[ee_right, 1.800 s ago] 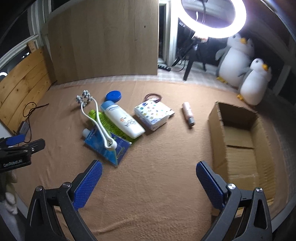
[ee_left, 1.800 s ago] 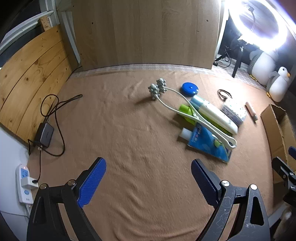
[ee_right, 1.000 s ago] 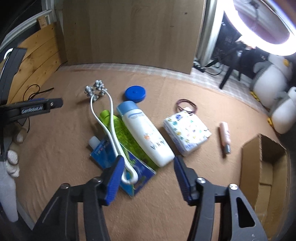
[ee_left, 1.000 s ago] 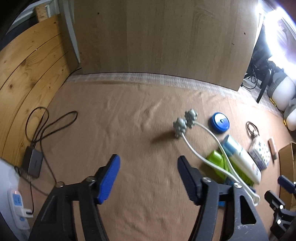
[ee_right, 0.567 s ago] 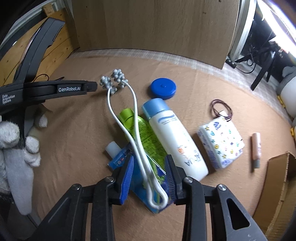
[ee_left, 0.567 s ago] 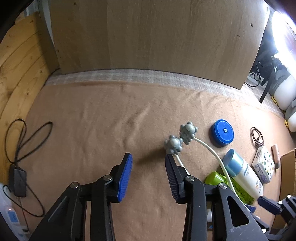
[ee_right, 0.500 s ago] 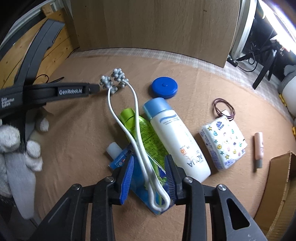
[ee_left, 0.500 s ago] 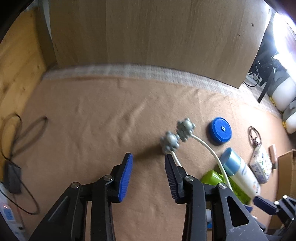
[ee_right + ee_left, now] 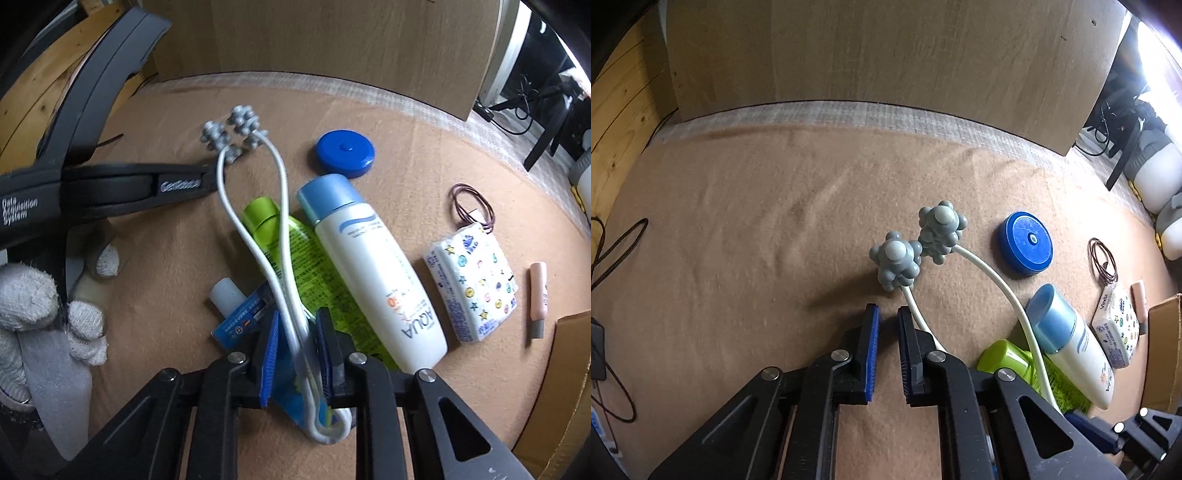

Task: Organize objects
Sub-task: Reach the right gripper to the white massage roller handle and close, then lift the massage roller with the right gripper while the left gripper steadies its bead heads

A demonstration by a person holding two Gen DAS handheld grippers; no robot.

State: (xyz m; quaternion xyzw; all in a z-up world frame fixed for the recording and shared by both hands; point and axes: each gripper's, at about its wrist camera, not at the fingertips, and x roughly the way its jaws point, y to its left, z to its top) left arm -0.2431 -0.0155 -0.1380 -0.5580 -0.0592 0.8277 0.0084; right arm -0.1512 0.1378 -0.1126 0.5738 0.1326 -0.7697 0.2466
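Massager [image 9: 284, 236], a white two-armed wand with grey knobbly rollers, lies across the green tube [image 9: 295, 254] and blue packet [image 9: 243, 317], beside the white lotion bottle [image 9: 376, 269]. My right gripper [image 9: 297, 343] straddles its looped handle, jaws narrow, nearly pinching. My left gripper [image 9: 886, 332] is almost closed, empty, by one arm. Next I'd clamp, then lift toward the cardboard box [image 9: 561, 387].

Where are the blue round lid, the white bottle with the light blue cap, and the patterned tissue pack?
blue round lid [image 9: 345, 152]: right wrist view, centre of its top face.
white bottle [image 9: 380, 273]: right wrist view, middle of its white body.
tissue pack [image 9: 472, 282]: right wrist view, middle of its patterned top.
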